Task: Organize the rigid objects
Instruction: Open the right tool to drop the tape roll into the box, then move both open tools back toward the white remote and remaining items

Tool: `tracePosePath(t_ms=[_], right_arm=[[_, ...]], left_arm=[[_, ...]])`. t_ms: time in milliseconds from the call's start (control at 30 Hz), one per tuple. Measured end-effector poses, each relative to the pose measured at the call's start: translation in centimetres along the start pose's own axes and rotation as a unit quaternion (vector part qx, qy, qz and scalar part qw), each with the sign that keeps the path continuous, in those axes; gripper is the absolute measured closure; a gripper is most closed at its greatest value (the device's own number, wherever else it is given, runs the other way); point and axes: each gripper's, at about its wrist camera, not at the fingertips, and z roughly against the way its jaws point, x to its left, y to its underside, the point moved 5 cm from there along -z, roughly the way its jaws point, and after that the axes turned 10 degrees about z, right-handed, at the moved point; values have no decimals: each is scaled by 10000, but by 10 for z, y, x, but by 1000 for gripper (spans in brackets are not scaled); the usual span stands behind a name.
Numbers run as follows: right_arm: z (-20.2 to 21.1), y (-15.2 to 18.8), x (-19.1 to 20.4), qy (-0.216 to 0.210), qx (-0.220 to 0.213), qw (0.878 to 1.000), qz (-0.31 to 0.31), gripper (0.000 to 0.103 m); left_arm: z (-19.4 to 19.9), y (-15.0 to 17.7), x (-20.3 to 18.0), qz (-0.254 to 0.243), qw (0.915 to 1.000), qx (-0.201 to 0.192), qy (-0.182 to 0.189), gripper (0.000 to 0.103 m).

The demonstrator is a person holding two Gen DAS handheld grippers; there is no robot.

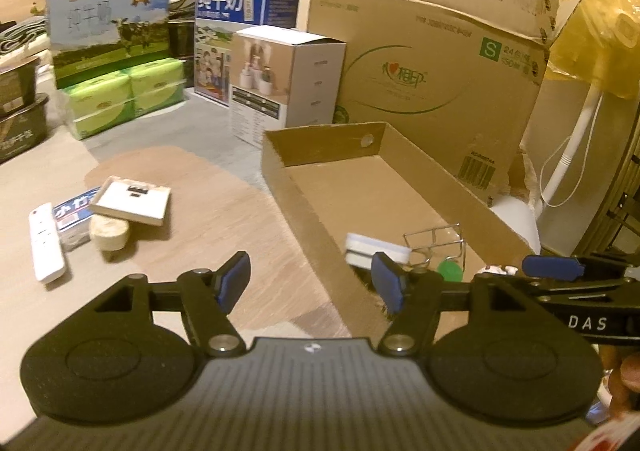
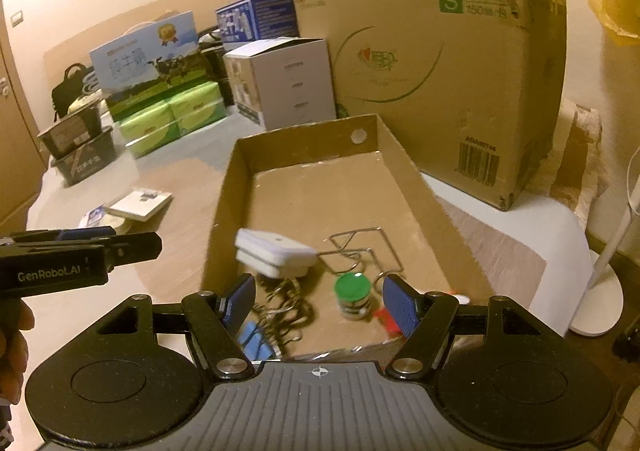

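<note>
Cardboard tray (image 2: 224, 187) holds white adapter (image 2: 276, 255), wire rack (image 2: 360, 247), green-capped jar (image 2: 352, 291); remote (image 1: 46, 243), booklet (image 1: 132, 199) remain near desk's left edge; both grippers' fingers spread, empty.

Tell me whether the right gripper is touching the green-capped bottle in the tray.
Apart. The right wrist view shows the right gripper open, the green-capped bottle standing between its fingers with clear gaps either side.

Just ahead of the right gripper (image 2: 319, 303): shallow cardboard tray (image 2: 224, 203), holding a charger (image 2: 276, 255) ahead-left, a small jar (image 2: 352, 293) straight ahead, a wire rack (image 2: 360, 247) behind the jar. Behind the tray, a big carton (image 2: 440, 71). Left of the left gripper (image 1: 310, 285), on the table (image 1: 224, 219): a remote (image 1: 45, 241), a flat box (image 1: 130, 201).
</note>
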Motion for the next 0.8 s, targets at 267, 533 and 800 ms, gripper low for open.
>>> tracePosePath(t_ms=[267, 533, 800], right_arm=[[14, 3, 37, -167, 12, 9997, 173, 33], [20, 2, 76, -312, -13, 9987, 410, 33], [19, -3, 113, -531, -96, 9963, 663, 20]], left_arm=[[33, 10, 25, 94, 9997, -71, -197, 32], [64, 14, 59, 189, 9985, -182, -472, 27], [90, 14, 95, 302, 9964, -276, -749, 21]])
